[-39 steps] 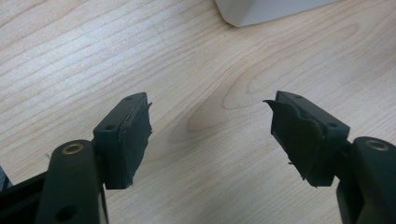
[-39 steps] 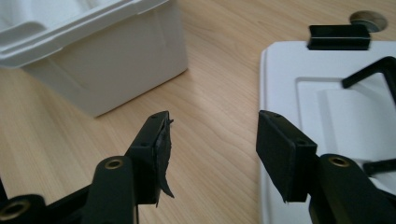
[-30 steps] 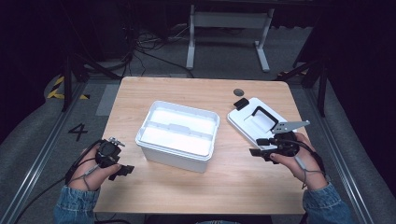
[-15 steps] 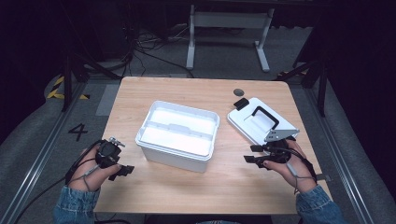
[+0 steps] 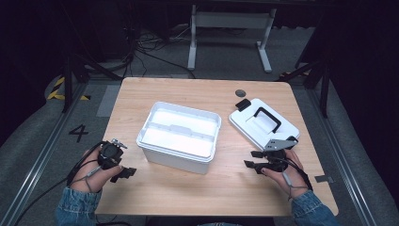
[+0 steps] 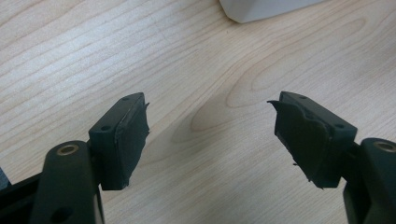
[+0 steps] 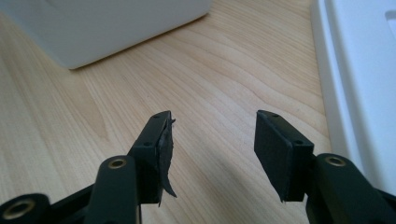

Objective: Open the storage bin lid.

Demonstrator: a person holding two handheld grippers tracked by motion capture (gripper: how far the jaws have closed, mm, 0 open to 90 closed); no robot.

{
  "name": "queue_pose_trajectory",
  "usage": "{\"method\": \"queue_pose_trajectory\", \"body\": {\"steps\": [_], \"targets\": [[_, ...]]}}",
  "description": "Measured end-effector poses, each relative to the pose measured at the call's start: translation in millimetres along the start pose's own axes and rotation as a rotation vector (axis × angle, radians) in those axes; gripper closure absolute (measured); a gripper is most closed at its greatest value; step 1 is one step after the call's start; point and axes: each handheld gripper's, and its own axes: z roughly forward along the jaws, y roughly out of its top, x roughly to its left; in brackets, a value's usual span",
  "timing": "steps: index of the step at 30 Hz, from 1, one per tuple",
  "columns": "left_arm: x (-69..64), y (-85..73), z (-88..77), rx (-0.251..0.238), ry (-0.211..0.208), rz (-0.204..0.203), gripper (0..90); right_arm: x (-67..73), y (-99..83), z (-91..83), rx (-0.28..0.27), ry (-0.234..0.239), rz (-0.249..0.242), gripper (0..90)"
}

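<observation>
While a white open box (image 5: 179, 136) is sitting at the middle of the wooden bench (image 5: 226, 188), its white lid (image 5: 263, 123) with a black handle (image 5: 267, 118) is lying flat near the bench's right edge. The left gripper (image 5: 126, 172) is hovering near the front left corner, jaws spread apart over bare wood, nothing between them. The right gripper (image 5: 252, 159) is resting near the front right, just beside the lid's near edge, jaws likewise parted and empty.

Sleeves: blue denim cuffs (image 5: 75, 207) on both forearms.
Left claw (image 6: 210, 135): black, torn rubber pads, brass pivot screws.
Right claw (image 7: 212, 149): black, grey three-cornered plate.
Cables: black, trailing.
</observation>
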Motion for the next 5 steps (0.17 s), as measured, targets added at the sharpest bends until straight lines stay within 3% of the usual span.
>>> {"method": "queue_pose_trajectory", "body": {"steps": [5], "targets": [[1.3, 0.7, -0.7, -0.004, 0.001, -0.006, 25.9, 1.5, -5.7, 6.0, 0.005, -0.006, 0.010, 47.9]]}}
